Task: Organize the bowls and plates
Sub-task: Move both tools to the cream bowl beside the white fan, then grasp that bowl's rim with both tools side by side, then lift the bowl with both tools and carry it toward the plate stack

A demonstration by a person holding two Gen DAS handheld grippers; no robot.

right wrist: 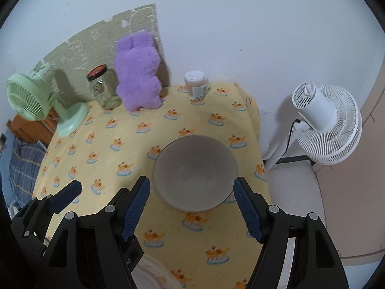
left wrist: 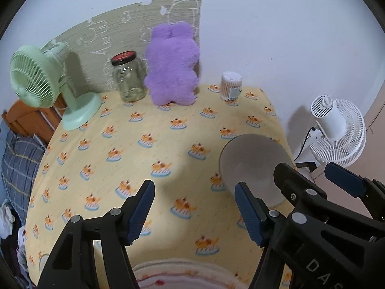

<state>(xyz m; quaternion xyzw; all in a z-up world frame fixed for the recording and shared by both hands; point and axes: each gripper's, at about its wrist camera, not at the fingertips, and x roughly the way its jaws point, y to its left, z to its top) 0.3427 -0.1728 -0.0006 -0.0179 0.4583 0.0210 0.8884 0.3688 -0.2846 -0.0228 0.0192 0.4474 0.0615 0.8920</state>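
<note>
A grey bowl [right wrist: 196,174] is seen upright on the tabletop [right wrist: 120,144], which is covered by a yellow cloth printed with small orange figures; the bowl sits near the cloth's right edge. In the right wrist view it lies just ahead of the right tool [right wrist: 191,208], whose 2 blue-padded fingers [right wrist: 136,207] are held apart with nothing between them — the bowl is not touched. In the left wrist view the same bowl is placed to the right, partly hidden behind the right tool. The left tool [left wrist: 195,213] is also held apart, empty, over bare cloth. At the bottom edge of that view a pale plate rim [left wrist: 182,274] with faint red marks is partly shown.

Along the wall at the back of the tabletop, 4 things are lined up: a green desk fan [right wrist: 31,101], a clear glass jar [right wrist: 104,89] with a dark lid, a purple plush toy [right wrist: 138,72] and a small clear tub of cotton swabs [right wrist: 196,86]. Beyond the tabletop's right edge a white standing fan [right wrist: 324,125] is seen on the floor.
</note>
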